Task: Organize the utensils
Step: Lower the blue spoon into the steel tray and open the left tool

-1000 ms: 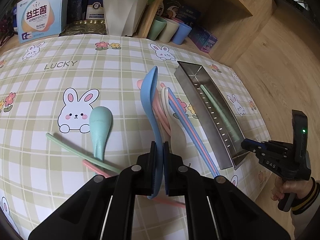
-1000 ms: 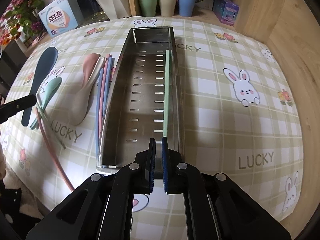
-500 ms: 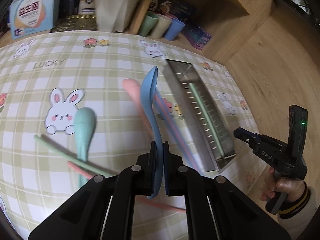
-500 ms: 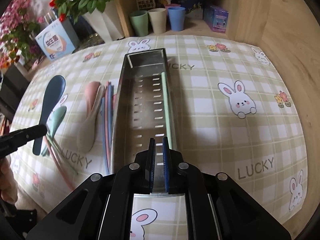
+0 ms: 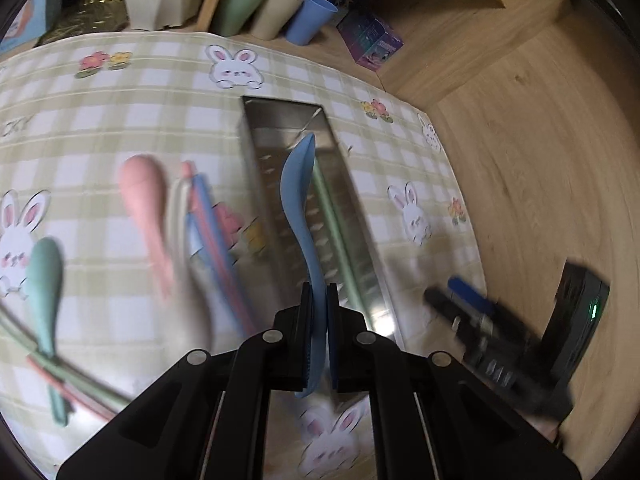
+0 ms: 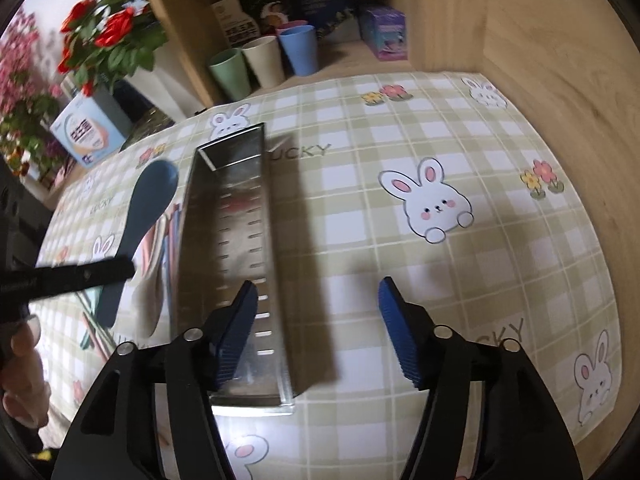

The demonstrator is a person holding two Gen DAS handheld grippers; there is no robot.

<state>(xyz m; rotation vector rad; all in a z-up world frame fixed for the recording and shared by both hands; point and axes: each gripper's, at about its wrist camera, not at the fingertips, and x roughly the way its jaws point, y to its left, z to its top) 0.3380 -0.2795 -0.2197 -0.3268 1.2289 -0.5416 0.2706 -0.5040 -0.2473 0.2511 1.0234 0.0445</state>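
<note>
One blue spoon is clamped by its handle between the pads of the left gripper and is held in the air, its bowl pointing away over the long metal tray. A pale green chopstick is seen lying lengthwise inside the tray in the left wrist view. The tray is set on a green checked tablecloth printed with white rabbits, small flowers and the word "LUCKY".

Just left of the tray, a pink spoon and a bundle of blue, pink and cream chopsticks are laid on the cloth; further left, a green spoon is rested across more chopsticks, though the blur hides detail.

The right gripper is held over the near end of the tray with its fingers spread wide; they have just been opening, and nothing is gripped between them.

Behind the cloth, green, cream and blue cups are lined up in a wooden shelf beside a purple box. A blue and white box bearing Chinese characters is stood near red flowers; its small print cannot be read.
</note>
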